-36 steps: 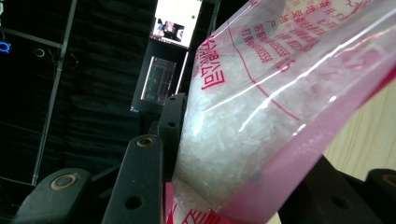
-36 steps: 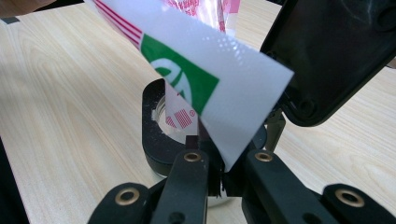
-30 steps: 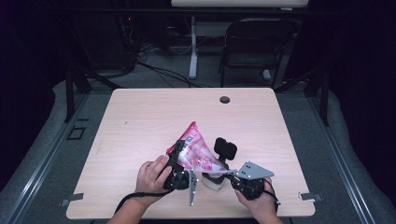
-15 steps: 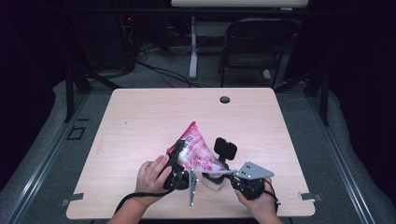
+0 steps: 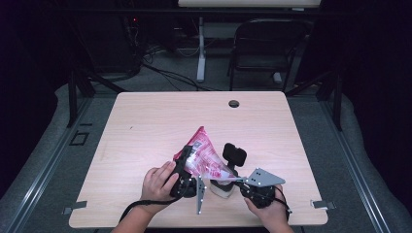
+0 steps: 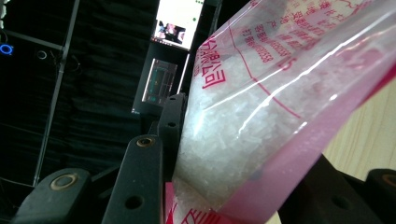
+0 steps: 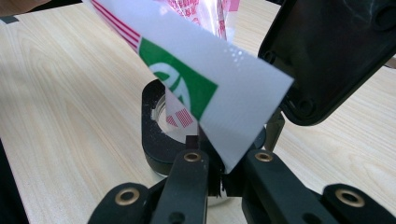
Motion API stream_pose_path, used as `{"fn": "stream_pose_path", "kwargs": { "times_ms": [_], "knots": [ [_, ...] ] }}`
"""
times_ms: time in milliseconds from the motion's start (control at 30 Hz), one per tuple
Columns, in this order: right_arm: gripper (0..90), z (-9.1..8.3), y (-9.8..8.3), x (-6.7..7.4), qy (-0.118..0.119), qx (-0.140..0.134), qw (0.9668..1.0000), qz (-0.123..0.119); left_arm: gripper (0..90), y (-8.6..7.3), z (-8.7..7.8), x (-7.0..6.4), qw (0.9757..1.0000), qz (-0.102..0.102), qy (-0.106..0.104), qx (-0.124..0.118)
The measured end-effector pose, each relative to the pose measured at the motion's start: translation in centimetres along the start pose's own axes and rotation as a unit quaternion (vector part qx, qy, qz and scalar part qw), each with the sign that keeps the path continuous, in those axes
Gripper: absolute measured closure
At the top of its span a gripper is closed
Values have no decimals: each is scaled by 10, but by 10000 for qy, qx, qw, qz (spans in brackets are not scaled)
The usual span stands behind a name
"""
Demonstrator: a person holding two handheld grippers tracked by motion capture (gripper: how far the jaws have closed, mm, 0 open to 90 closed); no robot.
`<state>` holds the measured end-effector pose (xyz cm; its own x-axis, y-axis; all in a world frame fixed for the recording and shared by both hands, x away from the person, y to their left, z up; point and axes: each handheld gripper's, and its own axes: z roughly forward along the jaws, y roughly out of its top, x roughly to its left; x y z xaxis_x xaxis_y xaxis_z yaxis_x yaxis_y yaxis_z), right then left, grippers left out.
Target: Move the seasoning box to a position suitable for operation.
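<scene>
Both hand-held grippers clamp the pink bag (image 5: 204, 155).

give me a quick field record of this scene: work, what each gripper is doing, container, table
work: pouring white crystals from a bag into a jar
left gripper: shut on the bag's filled body
right gripper: shut on the bag's lower corner, over the jar mouth
bag: pink and clear, tilted, red print
jar: black rim, flip lid open
table: light wood

High view overlooks table (image 5: 145, 121) from above; both tongs views close-up, sharing pink bag (image 5: 204, 155).
</scene>
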<state>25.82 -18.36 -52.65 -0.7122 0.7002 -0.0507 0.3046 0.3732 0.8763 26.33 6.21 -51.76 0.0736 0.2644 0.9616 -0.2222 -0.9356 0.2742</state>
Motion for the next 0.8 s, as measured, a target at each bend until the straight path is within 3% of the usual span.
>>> {"fn": "stream_pose_path", "kwargs": {
  "times_ms": [800],
  "knots": [
    [891,0,0,0,-7,-13,10000,8,654,0,0,1,10000,30,36,-34]
  ]
}}
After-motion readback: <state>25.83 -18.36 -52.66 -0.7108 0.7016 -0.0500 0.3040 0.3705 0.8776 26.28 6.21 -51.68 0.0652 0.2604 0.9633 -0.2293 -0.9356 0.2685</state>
